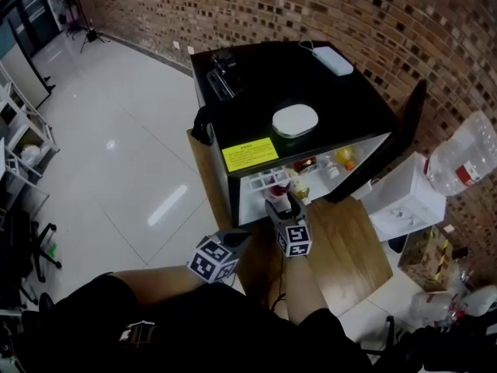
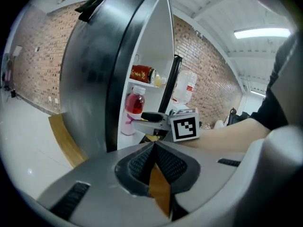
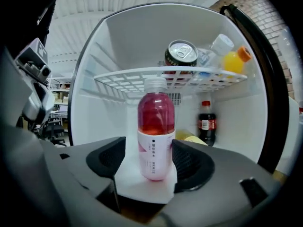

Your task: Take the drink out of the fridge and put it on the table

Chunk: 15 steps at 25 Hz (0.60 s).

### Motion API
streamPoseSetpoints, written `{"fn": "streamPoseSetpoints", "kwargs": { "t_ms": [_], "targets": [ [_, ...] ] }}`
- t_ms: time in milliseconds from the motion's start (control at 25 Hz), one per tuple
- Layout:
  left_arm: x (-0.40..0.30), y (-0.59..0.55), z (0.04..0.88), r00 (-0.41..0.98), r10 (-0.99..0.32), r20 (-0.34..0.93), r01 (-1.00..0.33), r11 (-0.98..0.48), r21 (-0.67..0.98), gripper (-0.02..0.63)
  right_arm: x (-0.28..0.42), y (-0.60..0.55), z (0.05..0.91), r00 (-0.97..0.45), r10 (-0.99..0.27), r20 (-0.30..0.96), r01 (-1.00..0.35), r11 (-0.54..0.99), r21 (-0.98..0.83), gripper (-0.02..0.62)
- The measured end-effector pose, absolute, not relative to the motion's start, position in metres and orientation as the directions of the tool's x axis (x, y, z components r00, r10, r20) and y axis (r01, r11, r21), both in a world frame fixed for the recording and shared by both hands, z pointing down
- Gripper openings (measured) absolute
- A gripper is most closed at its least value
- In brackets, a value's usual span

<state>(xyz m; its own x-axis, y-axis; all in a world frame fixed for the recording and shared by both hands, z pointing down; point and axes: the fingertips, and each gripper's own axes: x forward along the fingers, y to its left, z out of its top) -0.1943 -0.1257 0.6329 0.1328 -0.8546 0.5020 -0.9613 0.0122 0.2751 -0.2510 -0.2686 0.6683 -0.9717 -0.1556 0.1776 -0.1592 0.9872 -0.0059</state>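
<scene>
The drink, a pink bottle (image 3: 155,141) with a white label and clear cap, stands upright on the fridge's lower floor. My right gripper (image 3: 150,163) is open, and the bottle stands between its jaws; the left pad is apart from it and the right pad sits close beside it. In the head view, the right gripper (image 1: 281,205) reaches into the open black mini fridge (image 1: 295,84). From the left gripper view I see the same bottle (image 2: 134,105) past the fridge's side. My left gripper (image 2: 154,162) is shut and empty, held back near my body (image 1: 233,243).
A wire shelf (image 3: 170,77) above the bottle carries a red can (image 3: 181,54), a clear bottle and an orange-capped one (image 3: 232,60). A cola bottle (image 3: 204,122) stands behind. The fridge door (image 1: 408,130) hangs open at right. A white dish (image 1: 295,120) sits on top.
</scene>
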Motion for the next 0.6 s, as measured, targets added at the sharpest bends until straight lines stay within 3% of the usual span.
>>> {"fn": "streamPoseSetpoints", "kwargs": {
  "t_ms": [240, 600],
  "targets": [
    [-0.189, -0.126, 0.632, 0.182, -0.847, 0.500, -0.965, -0.057, 0.255, -0.003, -0.281, -0.280, 0.665, -0.974, -0.151, 0.170, -0.153, 0.988, -0.004, 0.328],
    [-0.199, -0.116, 0.635, 0.166, -0.845, 0.509, -0.967, -0.040, 0.250, -0.003, -0.293, -0.283, 0.664, -0.980, -0.121, 0.159, -0.121, 0.993, 0.009, 0.334]
  ]
}}
